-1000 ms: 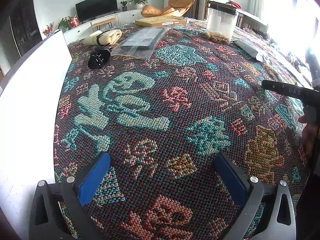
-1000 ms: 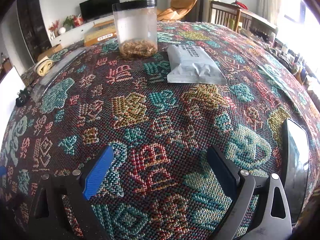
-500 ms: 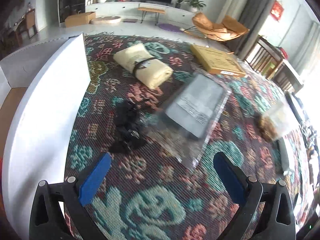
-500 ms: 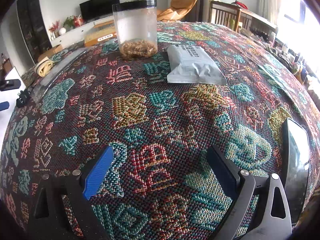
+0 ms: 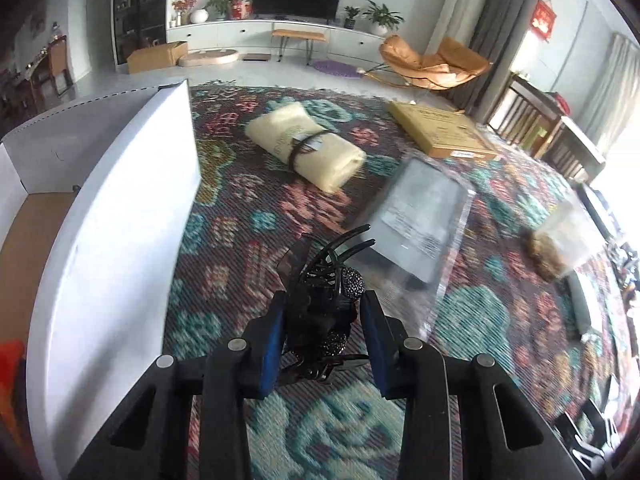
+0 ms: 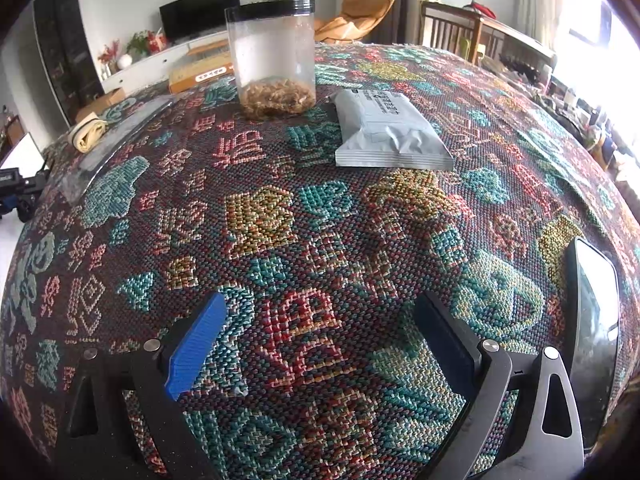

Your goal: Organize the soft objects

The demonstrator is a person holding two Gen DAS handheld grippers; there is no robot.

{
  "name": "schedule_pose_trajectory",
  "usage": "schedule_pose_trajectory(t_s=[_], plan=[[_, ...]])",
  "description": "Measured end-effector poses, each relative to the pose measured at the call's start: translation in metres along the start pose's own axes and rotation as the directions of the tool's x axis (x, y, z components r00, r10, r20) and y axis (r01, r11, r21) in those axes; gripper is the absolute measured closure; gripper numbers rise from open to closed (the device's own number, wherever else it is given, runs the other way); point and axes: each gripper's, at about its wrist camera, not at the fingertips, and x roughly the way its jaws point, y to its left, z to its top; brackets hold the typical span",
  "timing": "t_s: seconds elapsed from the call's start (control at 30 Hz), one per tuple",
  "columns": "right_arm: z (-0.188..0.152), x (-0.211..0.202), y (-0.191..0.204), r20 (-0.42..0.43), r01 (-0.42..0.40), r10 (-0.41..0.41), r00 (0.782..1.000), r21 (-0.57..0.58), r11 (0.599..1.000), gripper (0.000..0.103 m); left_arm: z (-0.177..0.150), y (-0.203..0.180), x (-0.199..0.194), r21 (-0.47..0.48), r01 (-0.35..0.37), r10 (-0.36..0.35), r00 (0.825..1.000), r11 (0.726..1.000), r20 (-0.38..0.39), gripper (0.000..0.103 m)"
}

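Note:
My left gripper [image 5: 323, 316] is shut on a black sparkly hair accessory [image 5: 326, 300] on the patterned cloth [image 5: 248, 248], just right of a white box [image 5: 116, 216]. A rolled cream towel [image 5: 306, 146] with a dark band lies farther back; it also shows in the right wrist view [image 6: 89, 135]. A clear bag with a grey item [image 5: 420, 220] lies right of the accessory. My right gripper [image 6: 320, 328] is open and empty over the cloth [image 6: 260, 220]. The left gripper shows at the far left of the right wrist view [image 6: 16, 192].
A clear jar [image 6: 272, 56] with brown contents and a grey flat pack [image 6: 384, 132] lie ahead of the right gripper. A phone [image 6: 592, 332] lies at the right. A flat cardboard box [image 5: 440, 128] lies at the back. The white box's open inside [image 5: 28, 240] is at the left.
My left gripper has moved forward to the black hair accessory and shut on it. The right gripper has not moved.

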Motion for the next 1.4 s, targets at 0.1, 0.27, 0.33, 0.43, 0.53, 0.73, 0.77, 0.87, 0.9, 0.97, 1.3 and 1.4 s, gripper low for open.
schedule_pose_trajectory(t_s=[0.1, 0.27, 0.33, 0.43, 0.53, 0.73, 0.77, 0.87, 0.9, 0.97, 1.3, 1.4], plan=[[0.000, 0.000, 0.000, 0.000, 0.000, 0.000, 1.000, 0.000, 1.000, 0.006, -0.037, -0.032, -0.036, 0.062, 0.083, -0.082, 0.996, 0.995, -0.015, 0.067], [0.000, 0.000, 0.000, 0.000, -0.001, 0.001, 1.000, 0.001, 1.000, 0.006, -0.105, -0.059, -0.043, 0.111, 0.065, -0.059, 0.997, 0.992, -0.054, 0.066], [0.000, 0.000, 0.000, 0.001, -0.002, 0.002, 1.000, 0.001, 1.000, 0.006, -0.116, -0.064, -0.029, 0.167, -0.012, 0.021, 0.999, 0.986, -0.050, 0.064], [0.000, 0.000, 0.000, 0.001, -0.002, 0.002, 1.000, 0.001, 1.000, 0.006, -0.126, -0.073, -0.020, 0.278, -0.056, 0.061, 0.998, 0.959, -0.009, 0.013], [0.000, -0.001, 0.000, 0.002, -0.005, 0.005, 1.000, 0.004, 1.000, 0.006, -0.125, -0.067, -0.014, 0.264, -0.045, 0.055, 0.998, 0.963, -0.031, 0.000], [0.000, -0.001, -0.001, 0.001, -0.004, 0.004, 1.000, 0.003, 1.000, 0.006, -0.129, -0.070, -0.015, 0.274, -0.055, 0.063, 0.998, 0.960, -0.021, 0.000], [0.000, -0.001, -0.001, 0.001, -0.003, 0.003, 1.000, 0.003, 1.000, 0.006, -0.129, -0.070, -0.016, 0.274, -0.056, 0.064, 0.998, 0.960, -0.021, 0.000], [0.000, -0.001, 0.000, 0.002, -0.004, 0.004, 1.000, 0.004, 1.000, 0.006, -0.129, -0.070, -0.015, 0.275, -0.055, 0.063, 0.998, 0.960, -0.022, 0.000], [0.000, -0.001, 0.000, 0.001, -0.003, 0.003, 1.000, 0.003, 1.000, 0.006, -0.129, -0.070, -0.015, 0.275, -0.055, 0.063, 0.998, 0.960, -0.022, 0.000], [0.000, -0.001, -0.001, 0.001, -0.003, 0.003, 1.000, 0.003, 1.000, 0.006, -0.129, -0.070, -0.015, 0.275, -0.055, 0.063, 0.998, 0.960, -0.022, 0.000], [0.000, -0.001, 0.000, 0.001, -0.004, 0.004, 1.000, 0.003, 1.000, 0.006, -0.129, -0.070, -0.015, 0.275, -0.055, 0.063, 0.998, 0.960, -0.022, 0.000], [0.000, -0.001, 0.000, 0.001, -0.003, 0.003, 1.000, 0.003, 1.000, 0.006, -0.129, -0.070, -0.015, 0.275, -0.054, 0.063, 0.998, 0.960, -0.022, 0.000]])
